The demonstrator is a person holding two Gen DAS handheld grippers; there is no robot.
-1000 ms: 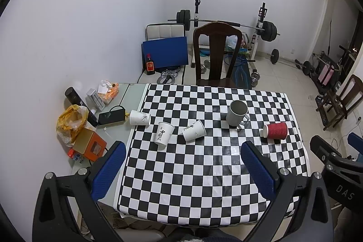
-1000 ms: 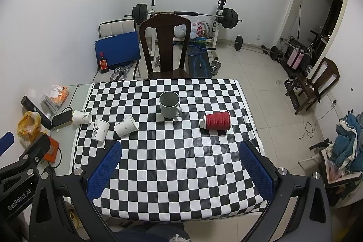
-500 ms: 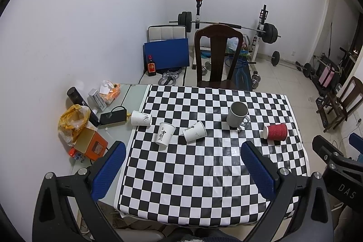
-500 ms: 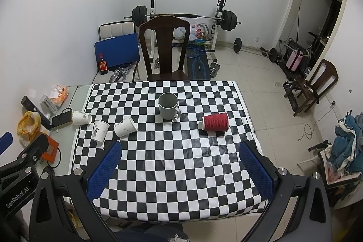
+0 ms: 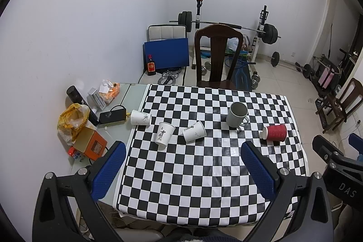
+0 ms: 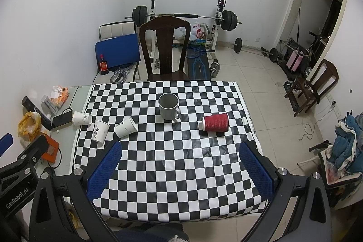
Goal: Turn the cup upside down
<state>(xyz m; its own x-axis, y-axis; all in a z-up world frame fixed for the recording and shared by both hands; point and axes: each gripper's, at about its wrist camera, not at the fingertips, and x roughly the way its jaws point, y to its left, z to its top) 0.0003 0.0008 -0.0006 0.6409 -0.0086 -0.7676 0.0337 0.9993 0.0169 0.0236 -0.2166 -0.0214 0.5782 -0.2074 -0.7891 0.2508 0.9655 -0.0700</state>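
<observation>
On the checkered table (image 5: 204,174) stand a grey mug (image 5: 236,114) upright, a red ribbed paper cup (image 5: 275,132) on its side, and three white paper cups: one upright (image 5: 164,133), two lying down (image 5: 194,131) (image 5: 140,117). The same mug (image 6: 168,106), red cup (image 6: 215,121) and upright white cup (image 6: 100,131) show in the right wrist view. My left gripper (image 5: 181,170) and right gripper (image 6: 180,170) are both open and empty, high above the table's near edge, well short of the cups.
A dark wooden chair (image 5: 217,56) stands at the table's far side, with a barbell rack (image 6: 181,15) behind it. Clutter lies on the grey side surface at left: an orange box (image 5: 90,143), a yellow bag (image 5: 72,117), a phone (image 5: 112,117). More chairs (image 6: 317,85) stand at right.
Both views have shifted slightly, as if the grippers drew back and up a little. The cups have not moved and both grippers stay open.
</observation>
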